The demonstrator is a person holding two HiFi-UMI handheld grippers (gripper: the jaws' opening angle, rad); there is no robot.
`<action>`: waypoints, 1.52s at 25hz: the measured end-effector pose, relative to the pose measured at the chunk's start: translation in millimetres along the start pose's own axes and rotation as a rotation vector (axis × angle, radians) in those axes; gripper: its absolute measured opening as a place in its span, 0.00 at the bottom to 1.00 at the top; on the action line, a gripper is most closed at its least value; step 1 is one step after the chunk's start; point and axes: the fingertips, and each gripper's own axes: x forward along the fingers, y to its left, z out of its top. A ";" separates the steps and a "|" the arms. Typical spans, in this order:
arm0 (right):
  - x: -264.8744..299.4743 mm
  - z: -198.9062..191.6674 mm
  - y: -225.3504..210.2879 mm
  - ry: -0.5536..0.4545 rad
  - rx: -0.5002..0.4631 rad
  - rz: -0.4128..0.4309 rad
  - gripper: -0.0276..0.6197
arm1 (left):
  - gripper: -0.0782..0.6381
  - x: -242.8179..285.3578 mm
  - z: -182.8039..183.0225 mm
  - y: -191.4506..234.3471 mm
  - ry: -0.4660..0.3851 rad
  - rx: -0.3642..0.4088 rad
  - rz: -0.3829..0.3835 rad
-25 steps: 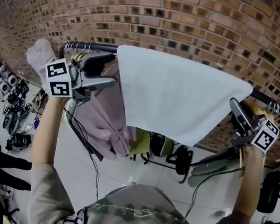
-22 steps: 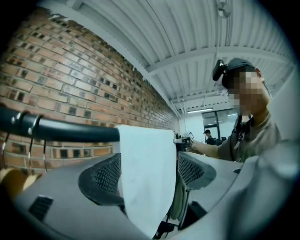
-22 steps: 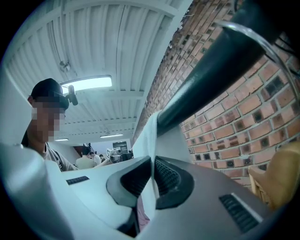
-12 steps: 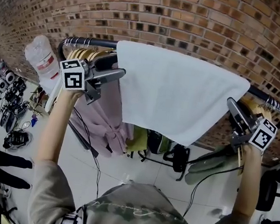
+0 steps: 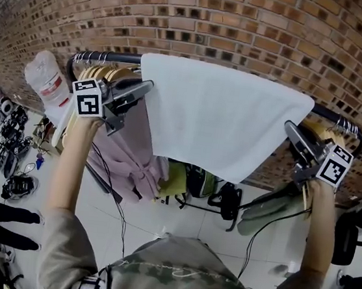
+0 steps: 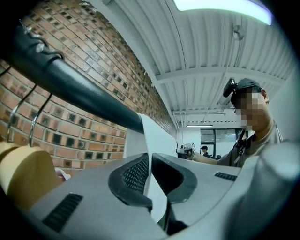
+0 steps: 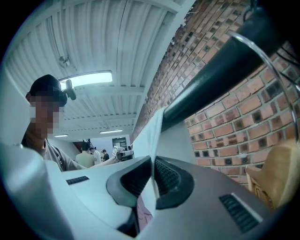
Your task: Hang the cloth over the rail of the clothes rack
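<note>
A white cloth (image 5: 223, 119) hangs draped over the black rail (image 5: 107, 56) of the clothes rack, in front of a brick wall. My left gripper (image 5: 150, 86) is at the cloth's left edge. Its jaws have just been closing, and the thin edge of the cloth (image 6: 154, 136) is now pinched between its pads; the left gripper (image 6: 149, 173) sits just below the rail (image 6: 84, 89). My right gripper (image 5: 289, 126) holds the cloth's right edge, shut on the cloth (image 7: 152, 136) under the rail (image 7: 220, 70), with the right gripper (image 7: 152, 176) level.
Wooden hangers (image 5: 101, 72) and a pink garment (image 5: 126, 160) hang on the rail left of the cloth. A green garment (image 5: 271, 210) hangs at the right. Black bags (image 5: 226, 202) lie on the tiled floor below. The brick wall (image 5: 248, 24) stands close behind the rail.
My left gripper moved right and slightly down to the cloth's left edge and its open jaws closed on it. The right gripper kept still on the right edge.
</note>
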 end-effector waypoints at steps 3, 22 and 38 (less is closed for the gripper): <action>0.9 0.7 2.4 0.010 -0.022 0.011 0.08 | 0.14 -0.8 0.5 -0.6 -0.003 -0.010 -0.010; -3.4 38.2 7.0 -0.093 -0.111 0.009 0.08 | 0.14 -4.9 23.5 -18.4 -0.062 -0.019 -0.074; -20.2 49.2 10.1 -0.098 -0.071 0.013 0.08 | 0.14 -3.5 44.0 -30.6 -0.081 0.026 -0.106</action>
